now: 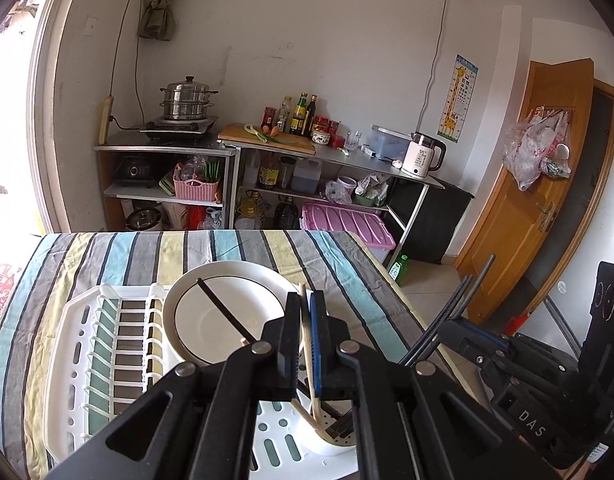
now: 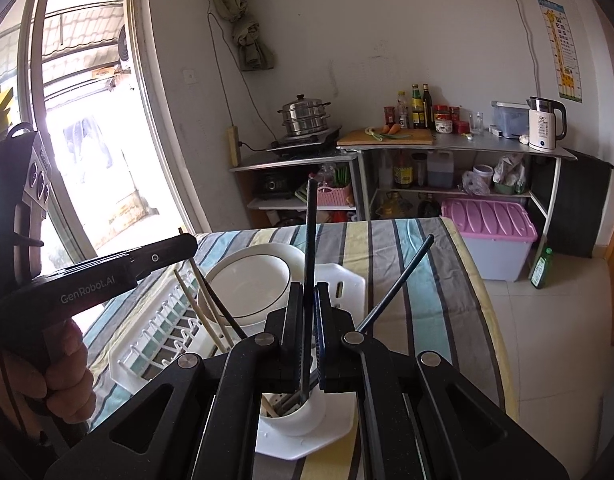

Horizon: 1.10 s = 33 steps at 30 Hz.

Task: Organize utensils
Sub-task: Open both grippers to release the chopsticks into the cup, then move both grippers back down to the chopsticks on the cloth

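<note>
In front of me a table under a blue, grey and yellow striped cloth (image 1: pixel 235 248) carries a white plastic dish-drying rack (image 1: pixel 107 344), with a round white plate with a thin black rim line (image 1: pixel 227 312) resting in it. At the rack's near corner stands a small white cylindrical utensil cup (image 2: pixel 303 412), already holding a few sticks. My left gripper (image 1: pixel 305 312) is clamped on a pale wooden chopstick (image 1: pixel 307 344); its long axis runs steeply, the lower tip down in the cup and the upper end poking just above the jaws. My right gripper (image 2: pixel 307 300) is pinched shut on a dark grey chopstick (image 2: pixel 310 240), nearly upright, its lower end in the cup. A second dark chopstick (image 2: pixel 403 280) leans up to the right.
</note>
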### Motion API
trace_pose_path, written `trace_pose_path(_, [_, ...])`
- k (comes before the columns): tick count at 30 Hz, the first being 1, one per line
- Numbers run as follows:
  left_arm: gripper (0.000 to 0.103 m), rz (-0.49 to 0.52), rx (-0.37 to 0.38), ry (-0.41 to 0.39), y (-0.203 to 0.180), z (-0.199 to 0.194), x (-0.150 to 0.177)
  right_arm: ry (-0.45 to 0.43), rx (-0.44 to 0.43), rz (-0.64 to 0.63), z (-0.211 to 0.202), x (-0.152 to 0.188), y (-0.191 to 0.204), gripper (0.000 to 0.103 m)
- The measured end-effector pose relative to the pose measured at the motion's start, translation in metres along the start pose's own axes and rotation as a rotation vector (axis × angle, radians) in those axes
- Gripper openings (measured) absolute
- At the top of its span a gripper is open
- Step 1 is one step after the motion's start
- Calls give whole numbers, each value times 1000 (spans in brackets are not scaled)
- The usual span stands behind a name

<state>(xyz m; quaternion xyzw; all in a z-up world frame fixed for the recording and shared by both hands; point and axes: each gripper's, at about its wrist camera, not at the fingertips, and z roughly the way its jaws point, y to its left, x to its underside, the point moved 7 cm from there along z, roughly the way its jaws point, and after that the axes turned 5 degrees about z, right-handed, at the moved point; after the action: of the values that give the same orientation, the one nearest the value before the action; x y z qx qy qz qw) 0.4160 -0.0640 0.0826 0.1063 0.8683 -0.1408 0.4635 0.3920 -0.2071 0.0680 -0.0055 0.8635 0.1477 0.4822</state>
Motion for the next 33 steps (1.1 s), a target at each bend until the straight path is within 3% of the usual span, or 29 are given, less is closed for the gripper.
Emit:
trace_pose_path(6, [6, -10, -15, 13, 5, 5, -2, 18, 1, -20, -2, 1, 3, 6])
trace_pose_path(9, [7, -9, -13, 13, 6, 4, -2, 9, 1, -26, -6, 1, 3, 17])
trace_pose_path(14, [19, 1, 1, -1, 5, -4, 0, 2, 4, -20, -13, 4, -1, 17])
trace_pose_path(19, [19, 3, 0, -14, 6, -18, 7, -4, 0, -25, -24, 8, -1, 17])
trace_pose_path(25, [19, 21, -21, -39, 6, -49, 32, -22, -12, -47, -52, 24, 6, 17])
trace_pose_path(33, [19, 16, -48, -28, 4, -94, 90, -38, -24, -75, -100, 69, 15, 17])
